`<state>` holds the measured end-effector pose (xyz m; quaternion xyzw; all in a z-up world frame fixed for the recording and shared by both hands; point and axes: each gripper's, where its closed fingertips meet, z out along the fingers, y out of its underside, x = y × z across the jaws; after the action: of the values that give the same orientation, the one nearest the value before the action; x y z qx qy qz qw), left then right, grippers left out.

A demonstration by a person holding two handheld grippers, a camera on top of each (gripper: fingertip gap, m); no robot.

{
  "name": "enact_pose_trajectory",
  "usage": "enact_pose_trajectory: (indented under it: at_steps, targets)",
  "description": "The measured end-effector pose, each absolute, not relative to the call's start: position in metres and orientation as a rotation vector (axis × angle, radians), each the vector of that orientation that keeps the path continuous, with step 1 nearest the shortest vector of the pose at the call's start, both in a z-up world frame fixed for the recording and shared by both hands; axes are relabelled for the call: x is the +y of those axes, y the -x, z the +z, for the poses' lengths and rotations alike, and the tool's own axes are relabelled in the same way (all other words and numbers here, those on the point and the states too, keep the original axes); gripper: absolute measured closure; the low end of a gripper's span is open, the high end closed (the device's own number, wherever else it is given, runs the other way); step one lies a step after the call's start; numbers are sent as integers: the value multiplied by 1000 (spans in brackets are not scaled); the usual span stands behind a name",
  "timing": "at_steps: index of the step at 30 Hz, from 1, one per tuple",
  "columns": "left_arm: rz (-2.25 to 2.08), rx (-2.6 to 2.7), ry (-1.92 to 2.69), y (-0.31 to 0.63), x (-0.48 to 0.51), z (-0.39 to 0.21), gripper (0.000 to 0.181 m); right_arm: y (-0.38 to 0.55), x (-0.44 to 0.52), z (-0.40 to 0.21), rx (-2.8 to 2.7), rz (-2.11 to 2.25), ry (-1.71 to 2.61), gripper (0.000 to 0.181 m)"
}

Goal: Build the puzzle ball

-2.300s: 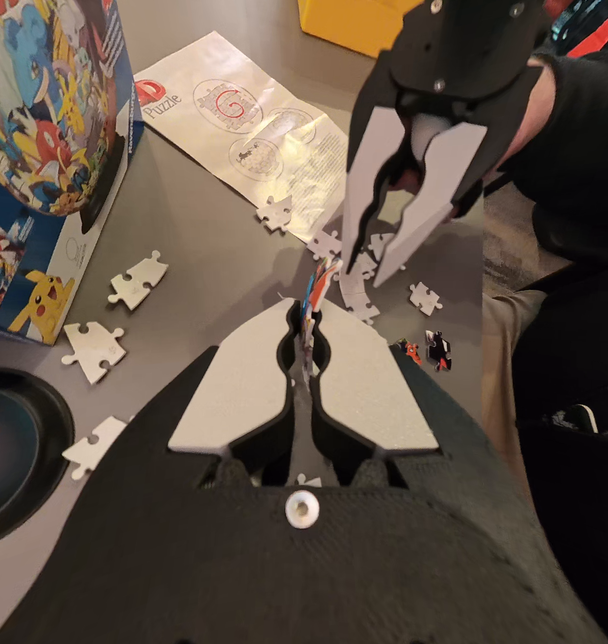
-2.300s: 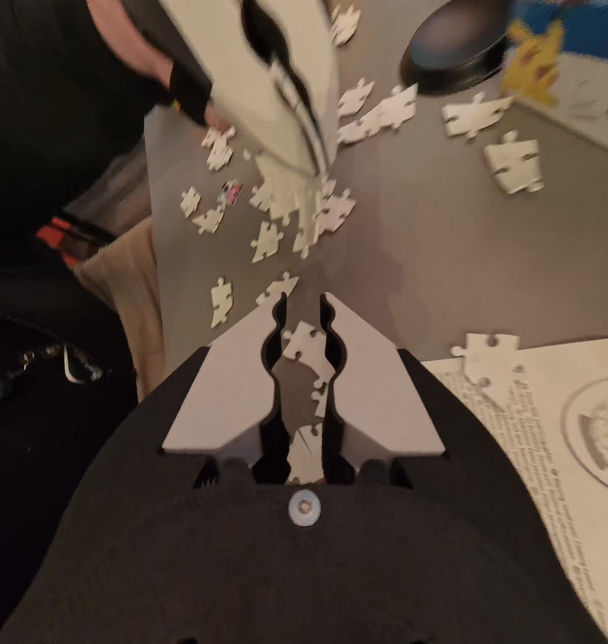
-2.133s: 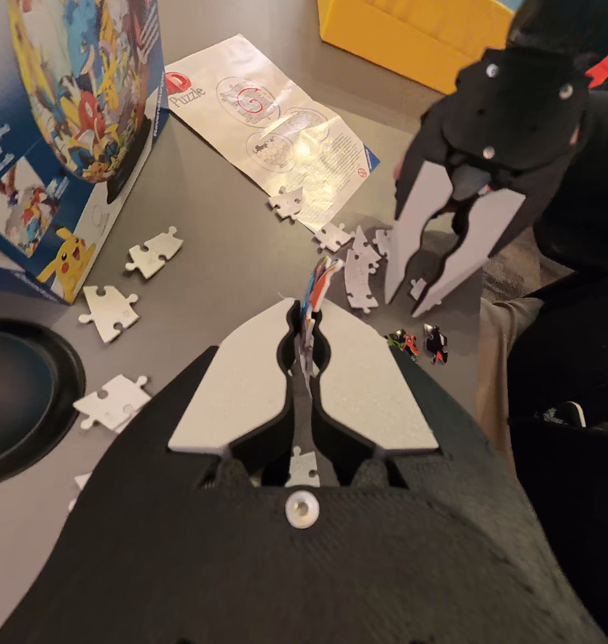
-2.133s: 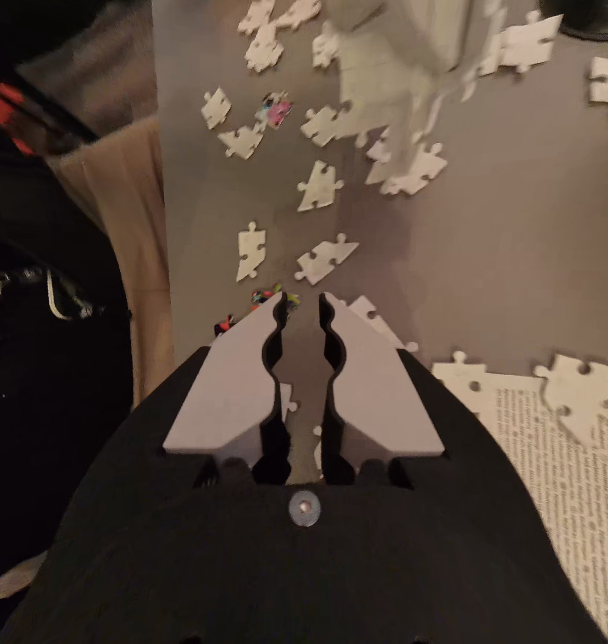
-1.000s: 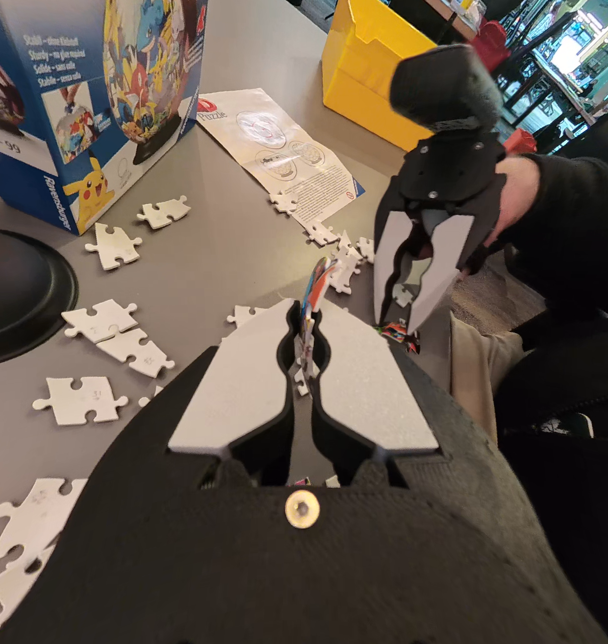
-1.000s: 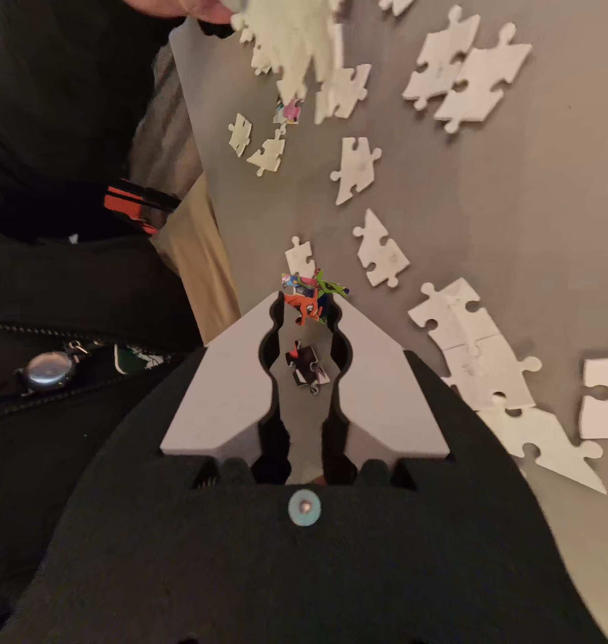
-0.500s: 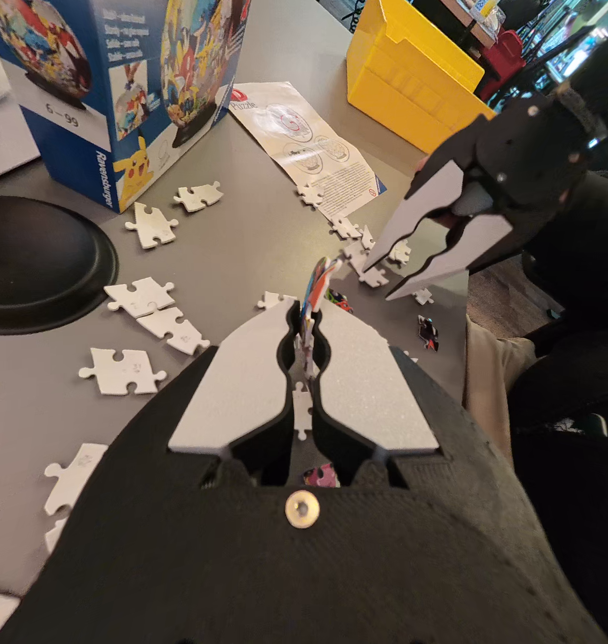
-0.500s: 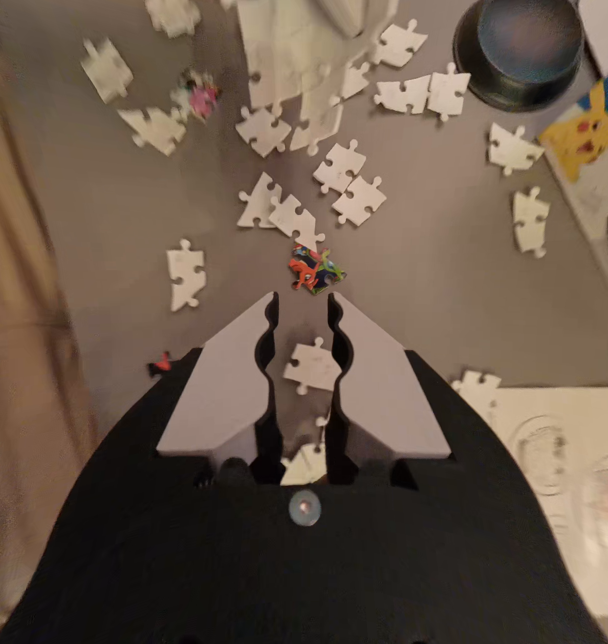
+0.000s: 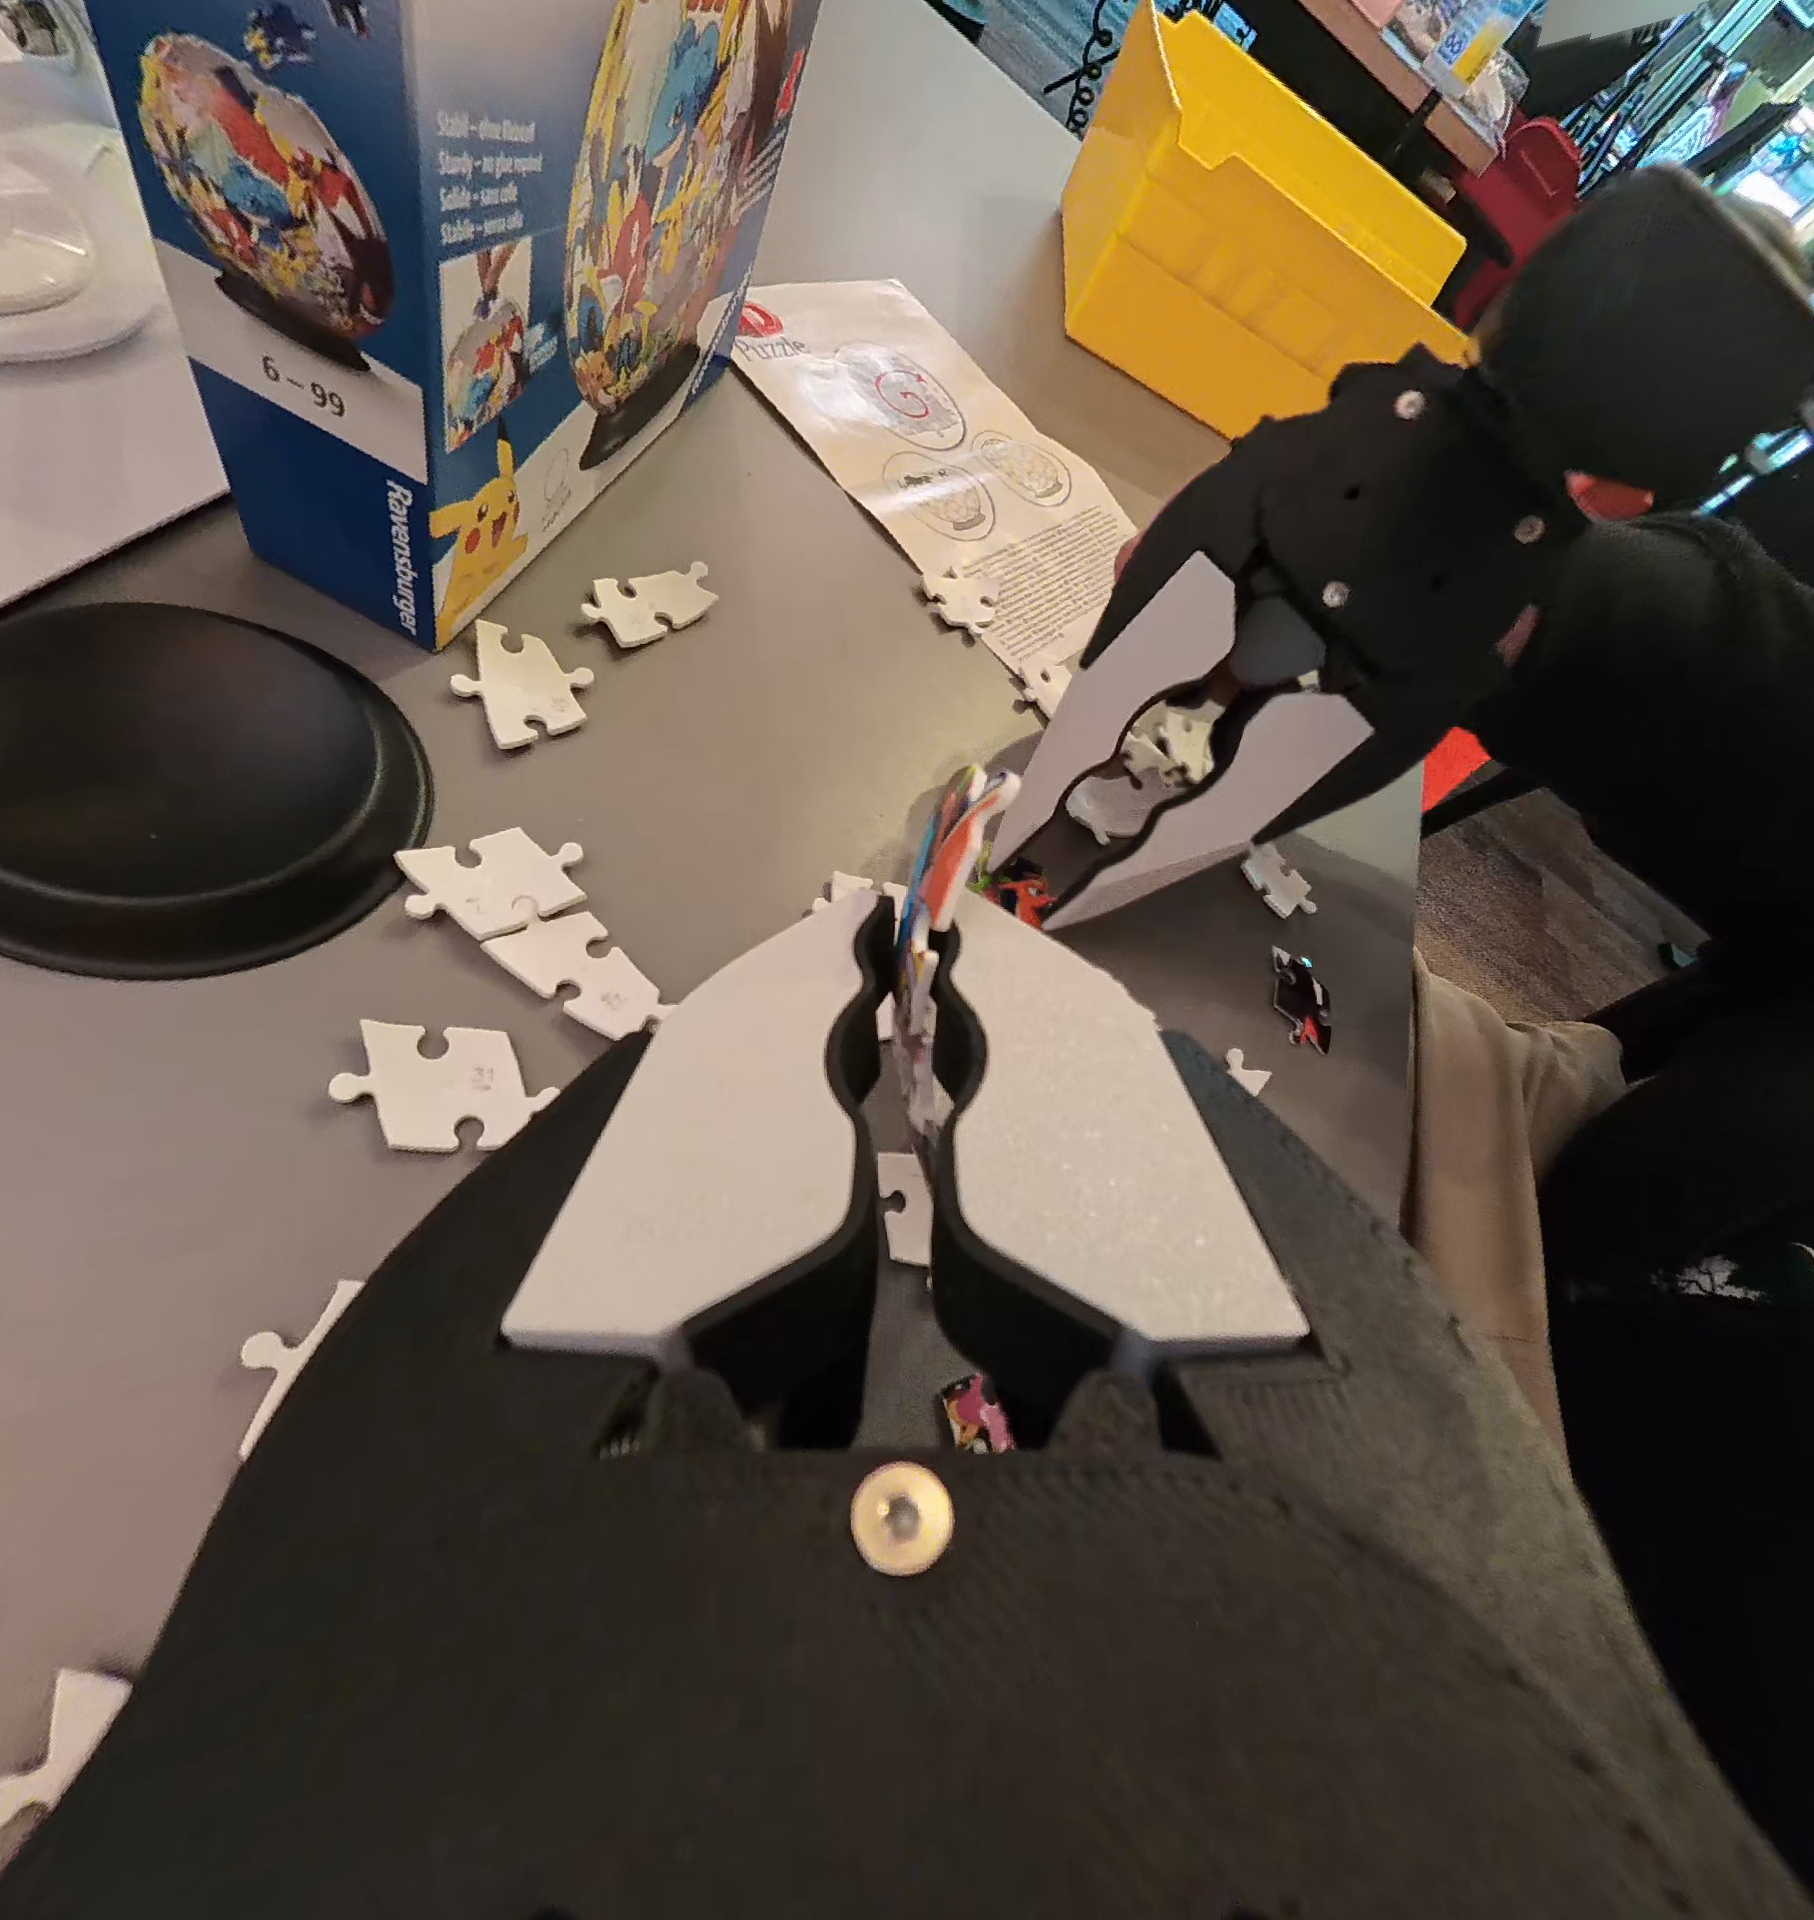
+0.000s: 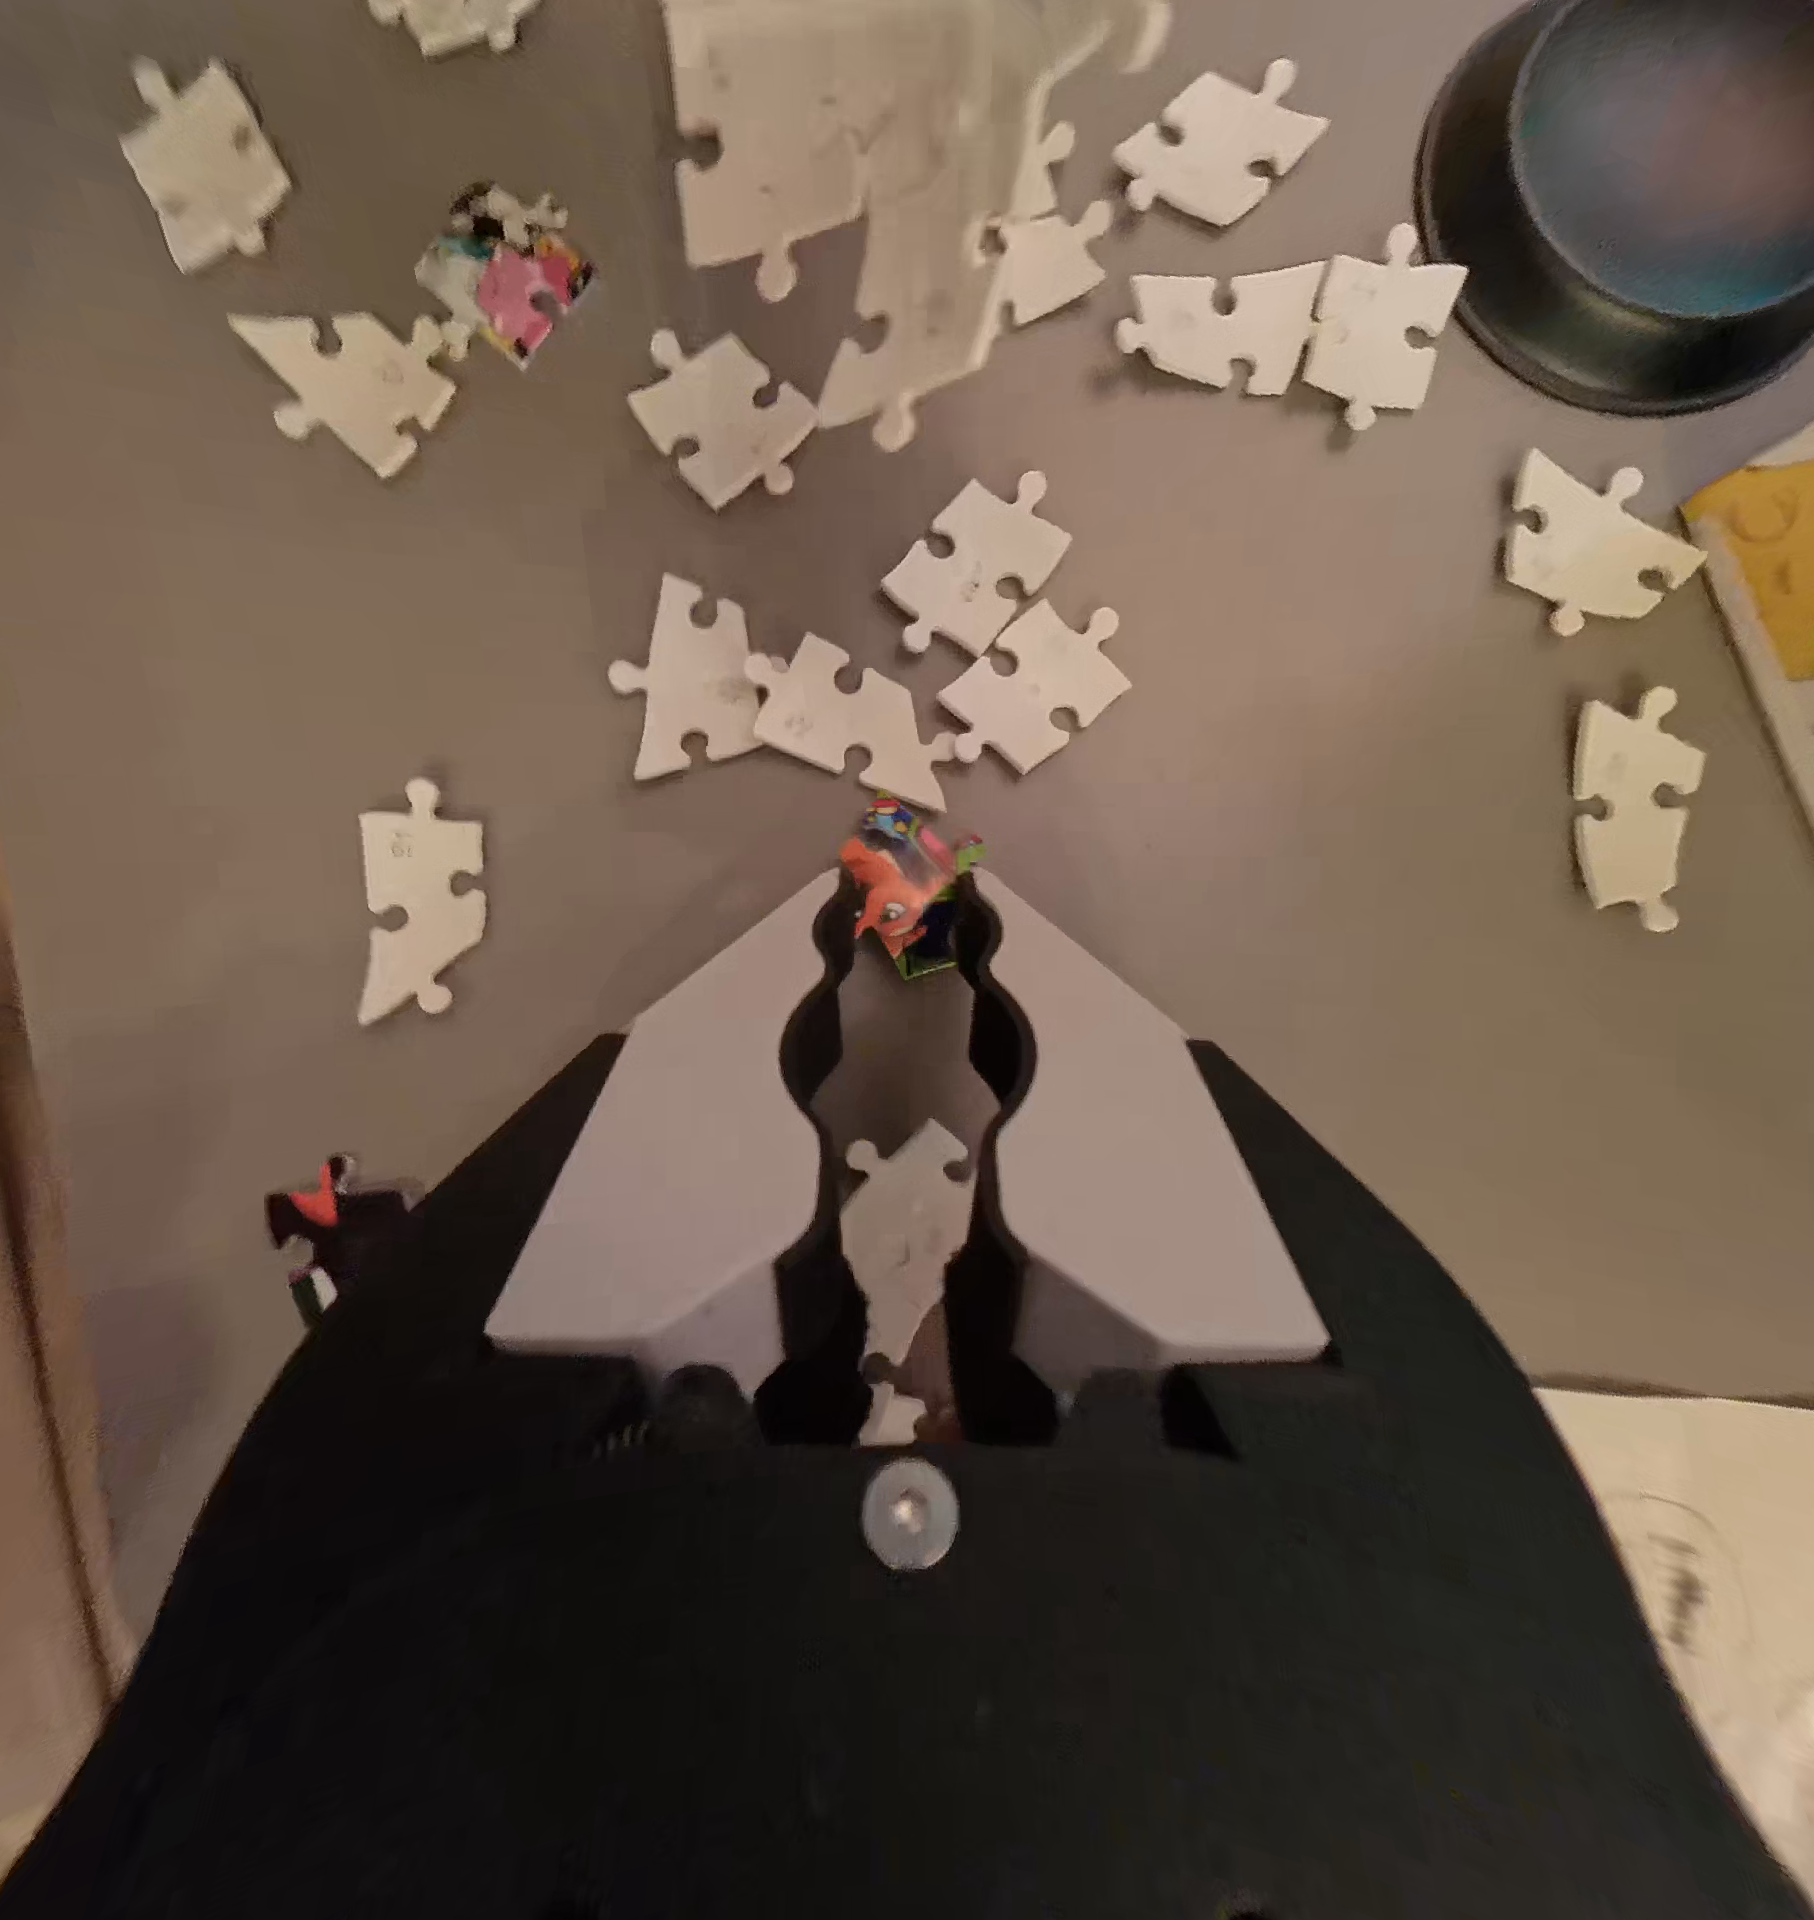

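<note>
A colourful piece point(image 10: 905, 902) lies picture-side up on the grey table point(image 10: 1298, 987), framed between the tips of the right gripper point(image 10: 905, 883), whose jaws stand apart around it without yet pinching. In the left wrist view the same gripper point(image 9: 1028, 894) angles down to the table with its tips at that piece point(image 9: 1022, 896). The left gripper point(image 9: 918, 925) is clamped on a thin stack of joined pieces point(image 9: 950, 847), held on edge above the table.

The step in hand looks like picking up the loose piece to add to the held stack. Done well, the jaws would close squarely on the piece's edges, low enough to catch the thin card, and lift straight up so it neither flips nor slides away.

Around it, many white pieces point(image 10: 851, 717) lie face down, several just beyond the tips; the nearest almost touches the target and could be nudged or caught along with it. Another white piece point(image 10: 908, 1236) shows between the jaws nearer the hinge. A dark piece point(image 9: 1301, 997) lies near the table edge. Farther off stand the black stand point(image 9: 155, 779), the blue box point(image 9: 446, 312), the leaflet point(image 9: 944, 447) and a yellow bin point(image 9: 1246, 260). None of these blocks the grasp; the crowding of face-down pieces is the main nuisance.
</note>
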<state>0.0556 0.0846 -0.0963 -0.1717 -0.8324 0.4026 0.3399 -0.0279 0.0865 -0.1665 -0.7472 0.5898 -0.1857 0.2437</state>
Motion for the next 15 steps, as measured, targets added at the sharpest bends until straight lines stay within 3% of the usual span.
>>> enact_pose_trajectory:
  at_steps: [5, 12, 14, 15]
  targets:
    - [1044, -2169, 441, -57, 85, -98, 177, 27, 81, -152, 1680, -367, 1745, 181]
    - [1033, -2168, 438, -56, 84, -100, 177, 34, 51, -156, 1808, -233, 1470, 181]
    - [1030, -2169, 434, -56, 84, -102, 177, 40, 42, -156, 1829, -312, 1562, 181]
    - [1028, -2168, 433, -56, 84, -102, 177, 40, 42, -154, 1820, -365, 1632, 172]
